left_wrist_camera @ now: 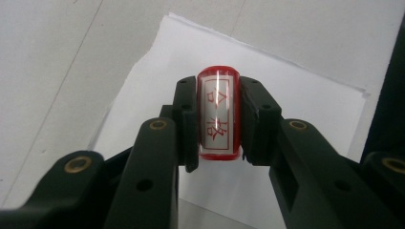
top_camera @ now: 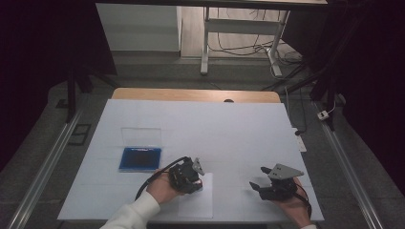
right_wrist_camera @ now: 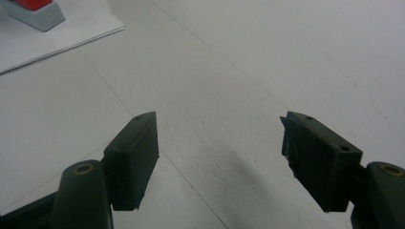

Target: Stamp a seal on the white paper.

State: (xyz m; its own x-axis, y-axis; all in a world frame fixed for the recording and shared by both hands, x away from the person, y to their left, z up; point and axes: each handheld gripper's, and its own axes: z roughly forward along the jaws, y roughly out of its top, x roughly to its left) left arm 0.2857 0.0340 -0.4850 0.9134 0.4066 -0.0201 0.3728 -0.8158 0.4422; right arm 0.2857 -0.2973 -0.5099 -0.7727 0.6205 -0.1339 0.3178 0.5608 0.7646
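Bench (top_camera: 239,129): white-covered; carries every item listed below.
Paper (top_camera: 197,202): landmark; lies at the bench's near edge.
Ink pad (top_camera: 140,159): blue, lid open, left of and beyond the paper.
Left hand-held gripper (left_wrist_camera: 218,121): clamped on the stamp, over the paper.
Right hand-held gripper (right_wrist_camera: 219,157): jaws wide, empty, right of the paper.
Stamp (left_wrist_camera: 218,114): red, held above the paper.
Progress: stamp picked up and positioned; no print seen on the paper, so pressing likely remains.
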